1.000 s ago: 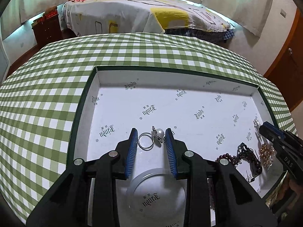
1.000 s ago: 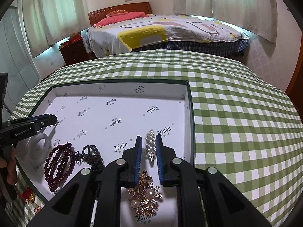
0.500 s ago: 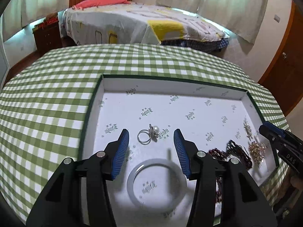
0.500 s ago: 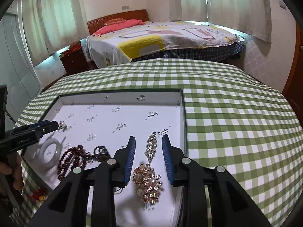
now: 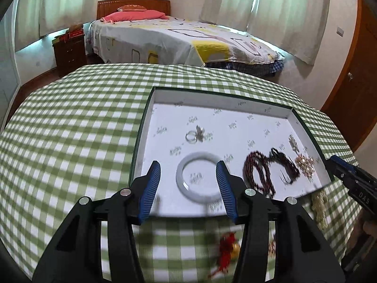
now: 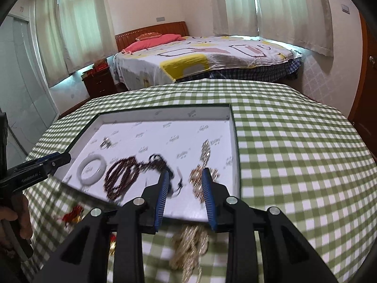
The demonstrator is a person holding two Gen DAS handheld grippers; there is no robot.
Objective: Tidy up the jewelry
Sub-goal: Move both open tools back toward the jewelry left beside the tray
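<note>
Inside the white tray [image 5: 304, 127], a jade bangle [image 5: 200, 176] lies at 6 o'clock of the pearl ring [image 5: 194, 135]. Left hand-held gripper [image 5: 188, 186] and right hand-held gripper [image 6: 185, 195] stand released, empty.

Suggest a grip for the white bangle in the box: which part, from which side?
Take the white bangle across its band at the near arc, one pad inside the ring and one outside, coming down from above. It lies flat on the box floor, so there is no edge to pinch sideways. The left gripper, open and empty, is the closer one; the dark red beads crowd its right side.
</note>
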